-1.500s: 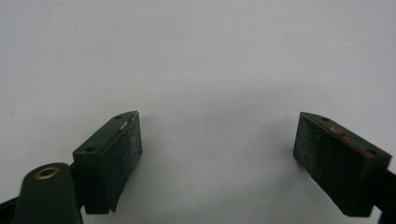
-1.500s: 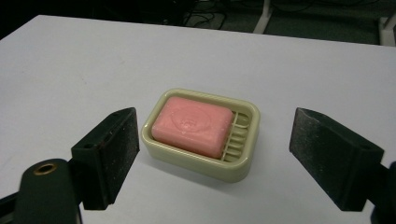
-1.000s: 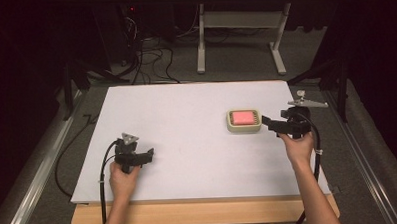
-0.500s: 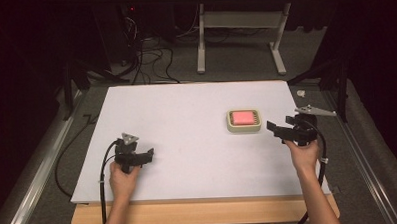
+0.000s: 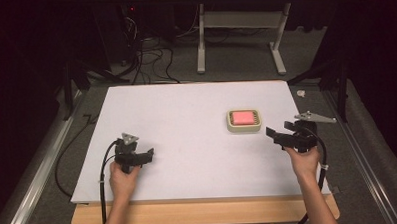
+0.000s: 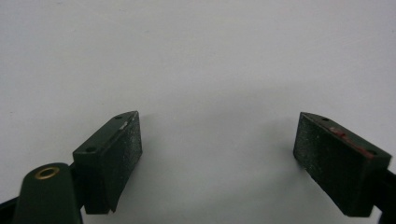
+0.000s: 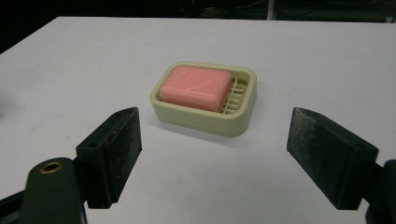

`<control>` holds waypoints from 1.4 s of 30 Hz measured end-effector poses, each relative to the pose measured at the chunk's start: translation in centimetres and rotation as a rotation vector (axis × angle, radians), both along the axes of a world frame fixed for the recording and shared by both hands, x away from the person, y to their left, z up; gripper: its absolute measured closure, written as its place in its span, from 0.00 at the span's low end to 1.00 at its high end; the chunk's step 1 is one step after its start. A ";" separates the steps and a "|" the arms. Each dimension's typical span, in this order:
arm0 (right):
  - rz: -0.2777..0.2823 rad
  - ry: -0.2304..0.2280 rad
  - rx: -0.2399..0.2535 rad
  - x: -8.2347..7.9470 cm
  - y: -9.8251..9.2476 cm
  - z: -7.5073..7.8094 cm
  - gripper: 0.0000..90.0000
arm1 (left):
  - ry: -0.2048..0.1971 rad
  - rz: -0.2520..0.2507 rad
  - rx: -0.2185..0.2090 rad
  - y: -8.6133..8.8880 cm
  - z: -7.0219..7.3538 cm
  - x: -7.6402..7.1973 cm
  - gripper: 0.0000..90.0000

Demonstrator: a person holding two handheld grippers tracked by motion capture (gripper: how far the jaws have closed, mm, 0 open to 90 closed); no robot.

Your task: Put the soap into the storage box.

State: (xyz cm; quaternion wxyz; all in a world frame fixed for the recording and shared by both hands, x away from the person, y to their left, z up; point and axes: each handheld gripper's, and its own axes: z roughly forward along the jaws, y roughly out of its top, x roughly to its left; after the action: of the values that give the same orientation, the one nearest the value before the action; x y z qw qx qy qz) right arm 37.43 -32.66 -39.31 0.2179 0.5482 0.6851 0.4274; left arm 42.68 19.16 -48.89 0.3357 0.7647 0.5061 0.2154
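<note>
A cream soap dish with a pink bar of soap stands on the white table, right of centre. My right gripper hovers just right of the dish and points at it. In the right gripper view its jaws are open with bare table between them. They have just been closing a little, with the dish and soap a short way ahead. My left gripper rests low at the near left. Its jaws are wide open over bare white surface.
The tabletop ends in a wooden front edge. Metal rails run along both sides. Beyond the far edge are dark floor, cables and a white desk frame. A small white object lies off the table's right side.
The right gripper has drifted slightly toward the near edge and lower, away from the dish. The left gripper has stayed put.
</note>
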 end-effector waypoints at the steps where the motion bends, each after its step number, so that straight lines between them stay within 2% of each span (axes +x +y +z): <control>1: 0.001 0.001 0.005 -0.2 0.1 -0.1 0.21 | 0.000 0.000 0.000 0.0 0.0 0.0 0.18; 8: 0.025 0.014 0.005 -0.7 0.4 -0.5 0.23 | 0.000 0.000 0.000 0.0 0.0 0.0 0.18; 14: 0.030 0.004 -0.011 -1.1 0.7 -1.1 0.24 | -0.001 0.000 0.000 0.0 0.0 0.0 0.18; 26: 0.049 0.008 -0.001 -1.6 1.6 -2.2 0.26 | 0.000 0.000 0.001 0.0 0.0 0.0 0.18; 42: 0.091 0.023 -0.006 -1.5 3.2 -3.4 0.27 | -0.001 0.000 0.000 0.0 0.0 0.0 0.18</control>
State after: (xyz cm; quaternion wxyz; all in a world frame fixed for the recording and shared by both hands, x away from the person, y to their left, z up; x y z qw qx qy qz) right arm 35.92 -29.50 -42.68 0.1920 0.5207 0.7130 0.4286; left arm 42.68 19.15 -48.90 0.3359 0.7645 0.5061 0.2159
